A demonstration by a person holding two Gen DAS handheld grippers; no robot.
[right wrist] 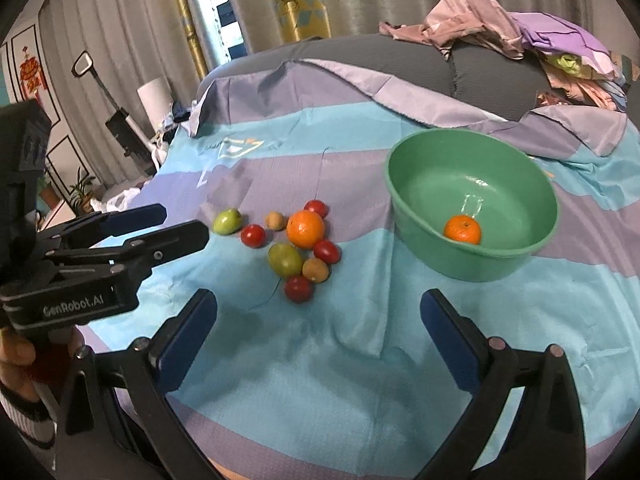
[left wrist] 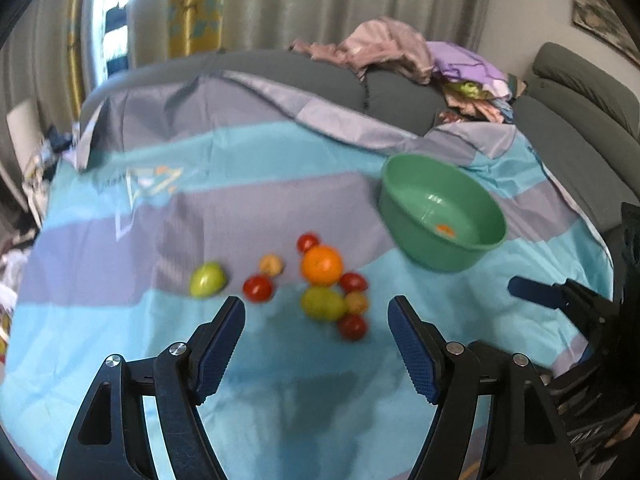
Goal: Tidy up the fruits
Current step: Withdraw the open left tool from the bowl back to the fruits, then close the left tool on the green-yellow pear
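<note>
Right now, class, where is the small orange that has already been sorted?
In the right wrist view the small orange lies alone inside the green bowl, right of the fruit cluster on the striped sheet.

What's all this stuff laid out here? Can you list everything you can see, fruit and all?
orange: one, orange, on the cloth in the fruit cluster
small orange: one, orange, inside the bowl
green fruits: two, yellow-green, one in the cluster, one off to its left
red fruits: four, red, around the cluster
tan fruits: two, brownish, in the cluster
bowl: one, green, right of the fruit
cloth: one, blue and purple stripes, under everything
clothes pile: mixed pink and purple, on the grey sofa behind
left gripper: black with blue pads, open, empty
right gripper: same, open, empty
</note>
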